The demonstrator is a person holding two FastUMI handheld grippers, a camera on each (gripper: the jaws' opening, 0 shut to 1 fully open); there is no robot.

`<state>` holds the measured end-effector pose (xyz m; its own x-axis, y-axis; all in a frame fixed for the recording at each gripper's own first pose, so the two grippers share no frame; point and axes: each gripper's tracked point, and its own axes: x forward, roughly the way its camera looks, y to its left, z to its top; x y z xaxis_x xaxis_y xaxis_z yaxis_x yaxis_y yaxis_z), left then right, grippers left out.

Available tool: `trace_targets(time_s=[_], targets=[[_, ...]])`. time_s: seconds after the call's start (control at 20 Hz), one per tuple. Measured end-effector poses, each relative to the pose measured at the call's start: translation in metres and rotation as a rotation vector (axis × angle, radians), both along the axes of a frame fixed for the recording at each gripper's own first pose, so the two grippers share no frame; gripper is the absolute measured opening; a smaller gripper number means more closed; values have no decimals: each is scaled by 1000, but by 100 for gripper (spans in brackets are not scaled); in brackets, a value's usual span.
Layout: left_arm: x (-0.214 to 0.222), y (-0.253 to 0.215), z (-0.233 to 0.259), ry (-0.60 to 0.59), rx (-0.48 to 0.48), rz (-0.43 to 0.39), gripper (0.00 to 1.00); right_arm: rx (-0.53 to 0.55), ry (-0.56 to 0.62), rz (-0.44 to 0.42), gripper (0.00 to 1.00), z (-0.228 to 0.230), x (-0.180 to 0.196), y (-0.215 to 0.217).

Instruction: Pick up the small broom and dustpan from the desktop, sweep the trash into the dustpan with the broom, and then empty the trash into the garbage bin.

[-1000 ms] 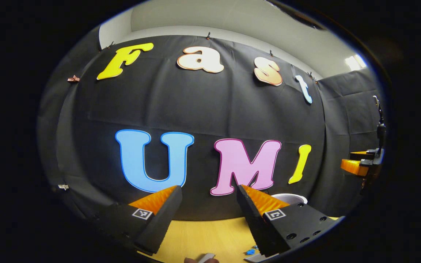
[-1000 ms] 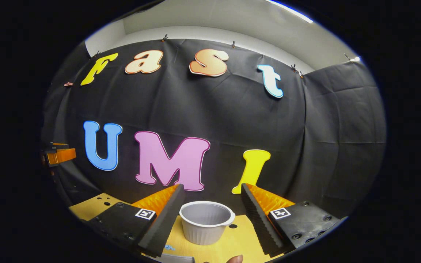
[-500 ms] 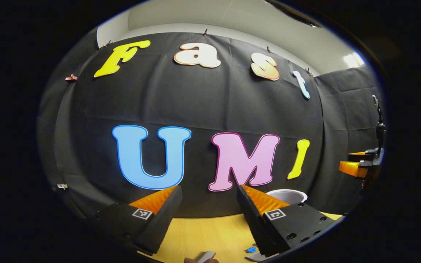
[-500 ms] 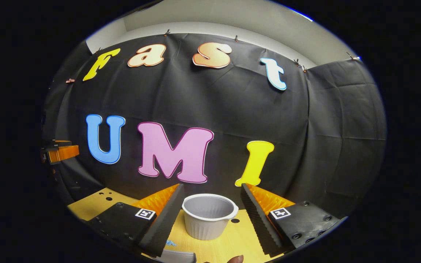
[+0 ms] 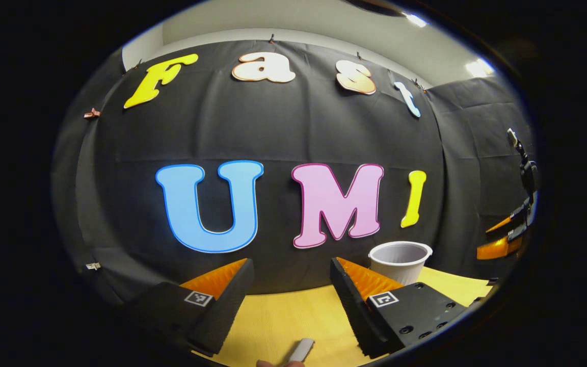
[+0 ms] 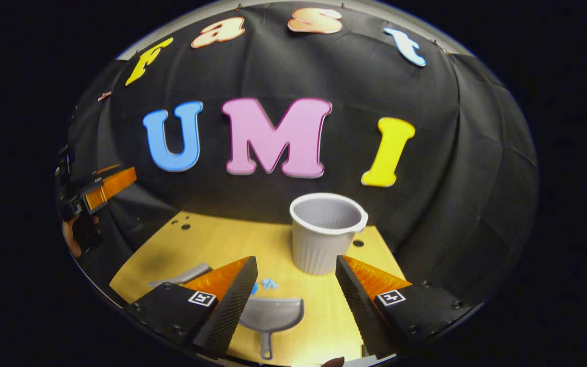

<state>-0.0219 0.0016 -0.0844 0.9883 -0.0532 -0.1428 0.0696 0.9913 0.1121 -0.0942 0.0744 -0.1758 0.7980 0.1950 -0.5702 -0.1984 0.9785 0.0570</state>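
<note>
Jaws spread, both grippers, holding nothing. Dustpan (image 6: 271,315) flat on bench (image 6: 212,244); risk: handle skids aside under off-centre pinch.

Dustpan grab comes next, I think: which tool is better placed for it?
Right, probably. The dustpan lies between the right tool's open fingers, handle toward it. The left tool faces the broom's handle.
</note>
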Motion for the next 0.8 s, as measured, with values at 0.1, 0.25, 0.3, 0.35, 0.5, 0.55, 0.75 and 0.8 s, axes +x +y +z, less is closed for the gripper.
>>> trace_targets(time_s=[0.1,0.25,0.3,0.35,0.5,0.55,0.75,0.8], targets=[[-5,3,-10,15,-2,-14,95,-54,154,36,98,-43,-25,13],[-10,13,-22,38,1,-31,94,-116,380,58,98,-107,-63,27],[-12,17,-25,44,5,-37,94,-118,459,61,99,-128,-75,33],[-14,21,-28,48,9,-43,94,-113,535,58,98,-151,-85,39],[-17,34,-34,60,4,-48,94,-108,718,50,99,-209,-103,52],[-18,39,-33,63,3,-46,94,-117,769,33,99,-229,-108,51],[-22,51,-39,73,13,-40,94,-168,878,13,99,-288,-114,56],[-24,54,-42,79,7,-36,94,-172,894,15,98,-298,-113,60]])
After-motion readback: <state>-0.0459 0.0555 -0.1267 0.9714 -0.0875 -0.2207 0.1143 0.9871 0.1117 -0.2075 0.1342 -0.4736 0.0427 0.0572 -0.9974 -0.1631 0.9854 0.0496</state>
